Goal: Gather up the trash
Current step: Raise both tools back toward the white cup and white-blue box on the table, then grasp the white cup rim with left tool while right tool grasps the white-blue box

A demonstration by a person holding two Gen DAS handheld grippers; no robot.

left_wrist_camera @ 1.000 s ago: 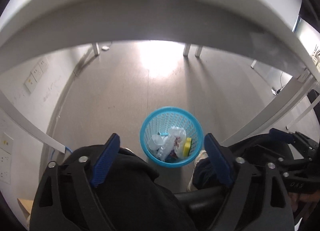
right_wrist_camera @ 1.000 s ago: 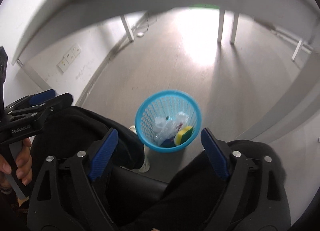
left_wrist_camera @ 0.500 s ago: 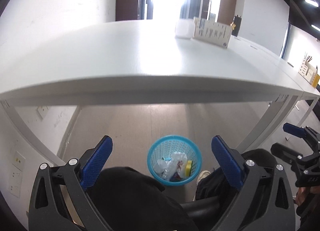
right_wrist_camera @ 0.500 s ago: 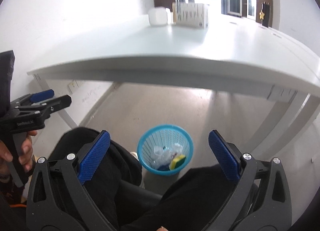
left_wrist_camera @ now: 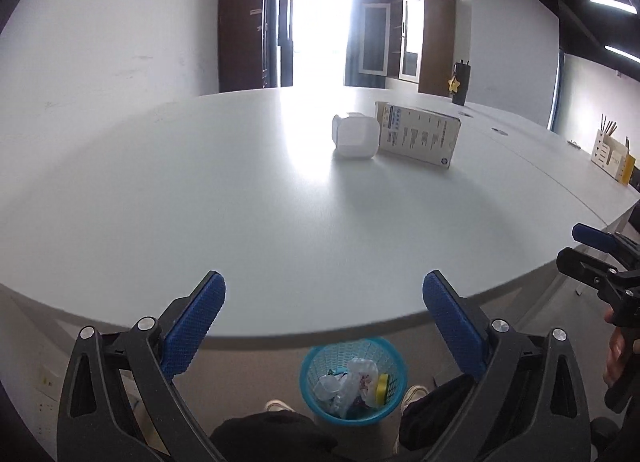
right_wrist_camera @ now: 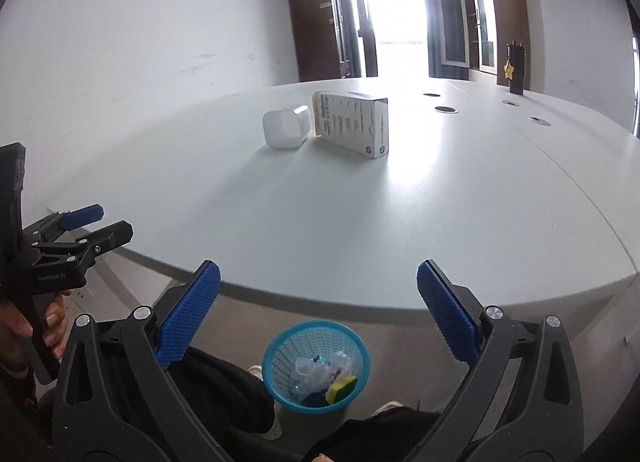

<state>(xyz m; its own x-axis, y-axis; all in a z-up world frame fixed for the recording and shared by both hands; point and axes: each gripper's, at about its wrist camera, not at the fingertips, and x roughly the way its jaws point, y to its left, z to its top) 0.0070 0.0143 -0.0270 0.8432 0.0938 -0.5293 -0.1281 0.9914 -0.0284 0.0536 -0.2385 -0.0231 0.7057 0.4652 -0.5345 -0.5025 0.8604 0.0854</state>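
Left wrist view: your fingers (left_wrist_camera: 452, 326) gaped empty — the box (left_wrist_camera: 418, 134) at 1 o'clock could tip the tub (left_wrist_camera: 355, 136).

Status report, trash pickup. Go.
Left gripper open, right gripper open, both empty. White container and box on table. Bin below. Path unobstructed.

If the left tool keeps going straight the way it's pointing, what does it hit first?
Probably nothing soon: the left tool is open over the white table edge. Farther along stands the white container, beside the box; depth is unclear.
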